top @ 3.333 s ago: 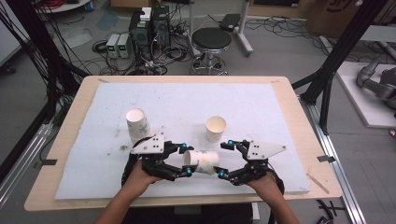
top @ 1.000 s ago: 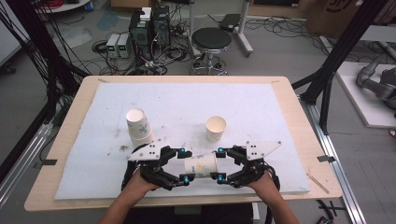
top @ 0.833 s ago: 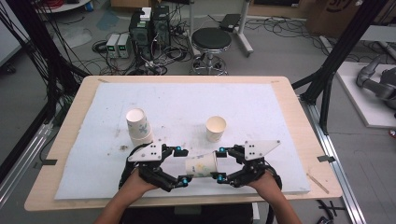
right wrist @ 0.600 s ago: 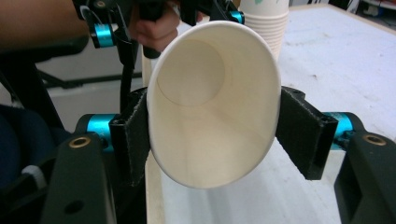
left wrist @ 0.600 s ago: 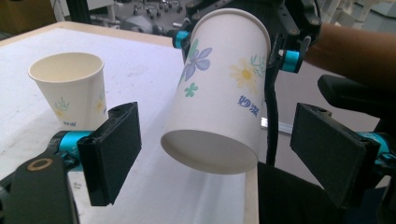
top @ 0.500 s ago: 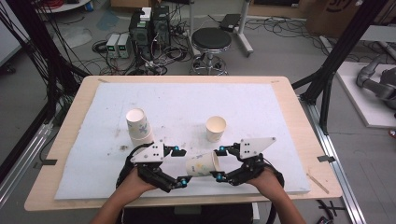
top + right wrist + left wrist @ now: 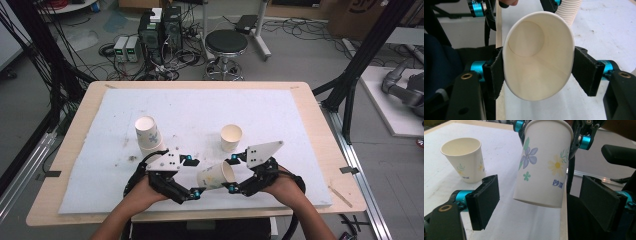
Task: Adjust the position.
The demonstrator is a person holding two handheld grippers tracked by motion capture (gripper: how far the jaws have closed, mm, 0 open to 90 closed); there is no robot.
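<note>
A flowered paper cup [image 7: 215, 175] hangs in the air near the table's front edge, tilted with its base toward my left gripper [image 7: 194, 176]. My right gripper [image 7: 537, 75] is shut on the cup's rim [image 7: 536, 57] and squeezes the mouth into an oval. In the left gripper view the same cup [image 7: 542, 162] hangs between my left gripper's [image 7: 541, 202] wide-spread jaws, with a gap on either side. The right gripper [image 7: 231, 174] sits just right of the cup.
A stack of paper cups [image 7: 147, 132] stands left of centre on the white mat [image 7: 200, 110]; its ridged rims [image 7: 569, 10] are visible beyond the held cup. A single upright cup [image 7: 231, 136], [image 7: 464, 160] stands near the middle. The wooden table edge [image 7: 310, 100] frames the mat.
The cup lay level between both grippers; now the left jaws stand off it and the right gripper has tilted it, rim end higher.
</note>
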